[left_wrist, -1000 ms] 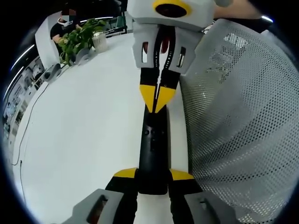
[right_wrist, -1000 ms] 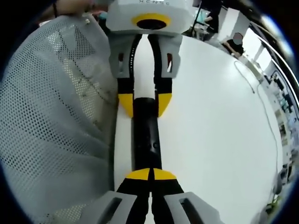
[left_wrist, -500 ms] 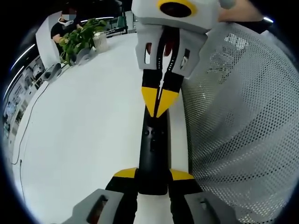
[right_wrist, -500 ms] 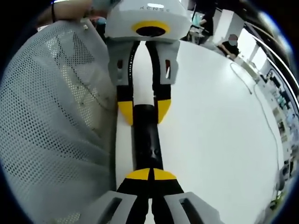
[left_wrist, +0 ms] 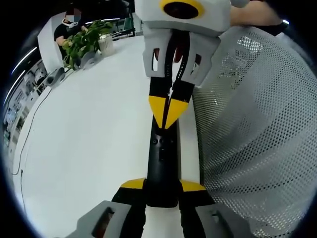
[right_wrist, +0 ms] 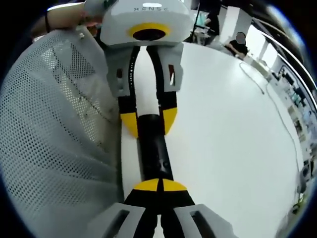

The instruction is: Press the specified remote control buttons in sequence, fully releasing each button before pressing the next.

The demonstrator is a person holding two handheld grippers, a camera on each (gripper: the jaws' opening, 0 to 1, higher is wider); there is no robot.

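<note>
A long black remote (left_wrist: 161, 153) lies lengthwise over the white table (left_wrist: 89, 139). In the left gripper view my left gripper (left_wrist: 162, 186) is shut on its near end, one yellow-tipped jaw on each side. My right gripper (left_wrist: 167, 113) comes in from the top with its yellow tips pressed together, resting on the remote's far part just above the small buttons. In the right gripper view my right gripper (right_wrist: 158, 186) is shut, tips together on the remote (right_wrist: 153, 153). My left gripper (right_wrist: 148, 121) clamps the remote's other end there.
A white mesh chair back (left_wrist: 252, 124) stands close beside the remote, seen also as the mesh chair back (right_wrist: 54, 124). A potted plant (left_wrist: 86, 42) and a seated person are at the far table end. A thin cable (right_wrist: 277, 109) runs along the table's far side.
The right gripper's shut tips have crept slightly along the remote toward the left gripper. The left gripper still holds the remote in the same place.
</note>
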